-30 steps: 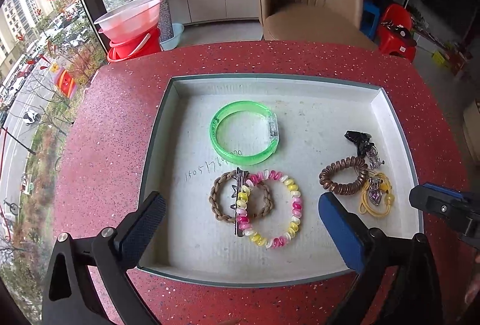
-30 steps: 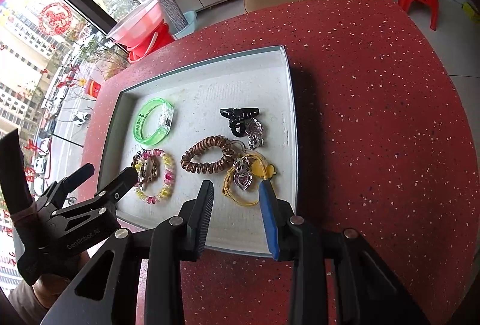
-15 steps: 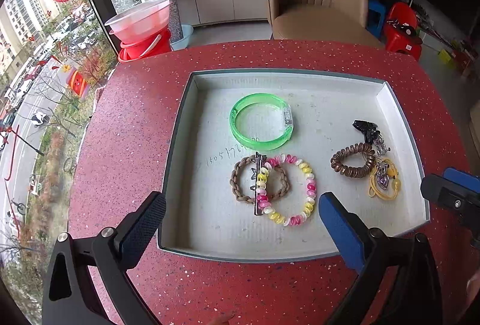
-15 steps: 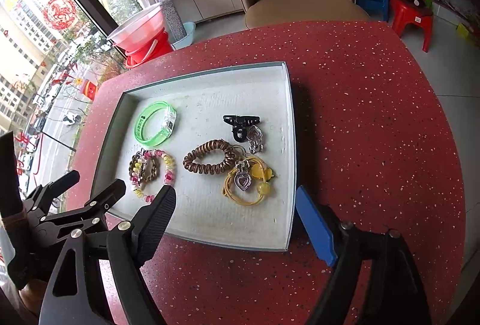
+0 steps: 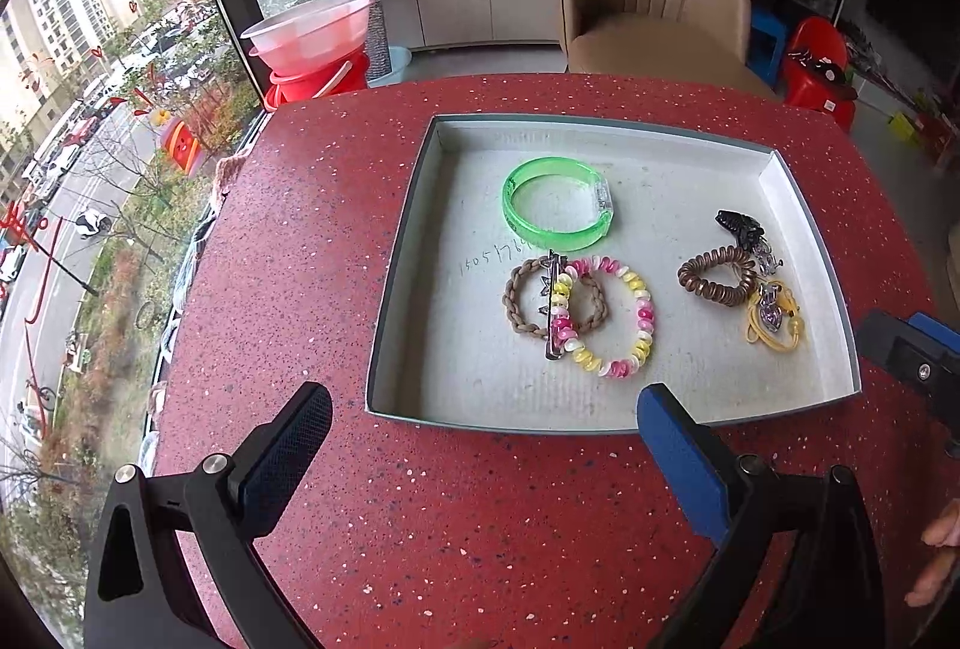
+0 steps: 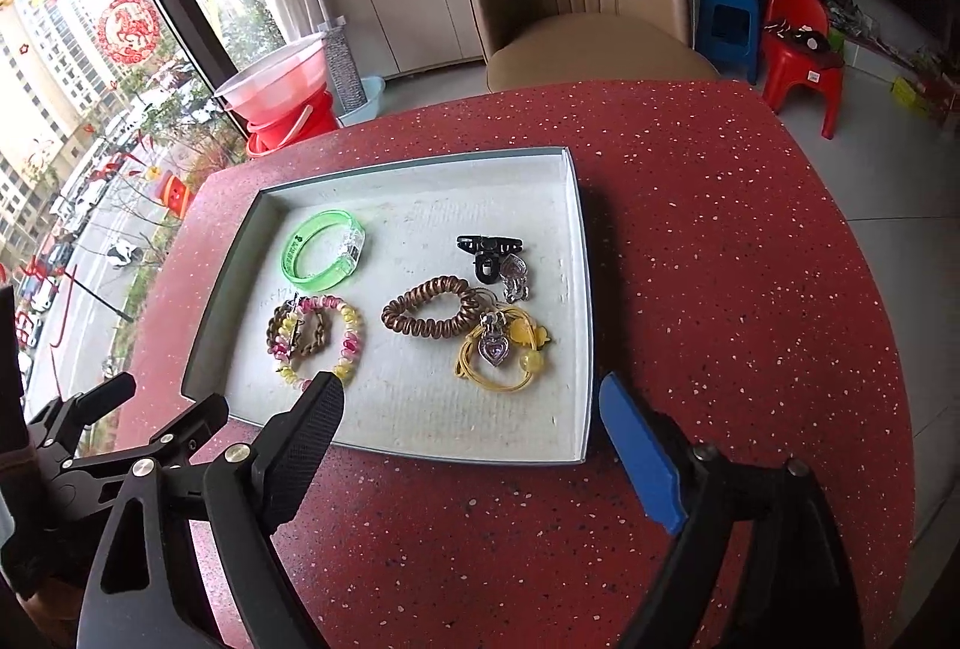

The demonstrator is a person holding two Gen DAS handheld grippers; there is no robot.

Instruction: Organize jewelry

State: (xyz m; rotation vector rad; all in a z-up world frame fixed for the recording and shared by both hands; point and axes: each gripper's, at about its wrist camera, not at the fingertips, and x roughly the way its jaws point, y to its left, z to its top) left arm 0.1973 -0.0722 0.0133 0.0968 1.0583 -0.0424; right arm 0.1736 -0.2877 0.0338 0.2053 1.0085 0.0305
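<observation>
Both tools hang above the red worktop (image 5: 480, 499), empty: the left tool (image 5: 480, 445) gapes wide, and the right tool (image 6: 468, 427) has just been opening, nothing between its fingers. All the jewelry lies in the tray (image 6: 576, 289); the yellow cord piece (image 6: 498, 355) sits at five o'clock (tangled, it seems, with a heart charm). The placing step looks finished; next, pull back or choose another piece.

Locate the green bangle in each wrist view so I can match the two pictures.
Left wrist view: green bangle lies in the tray's far middle, just beyond the beaded bracelet.
Right wrist view: green bangle sits in the tray's far left part.
Shared landmark: the brown coil hair tie, right of the bangle in both.
</observation>
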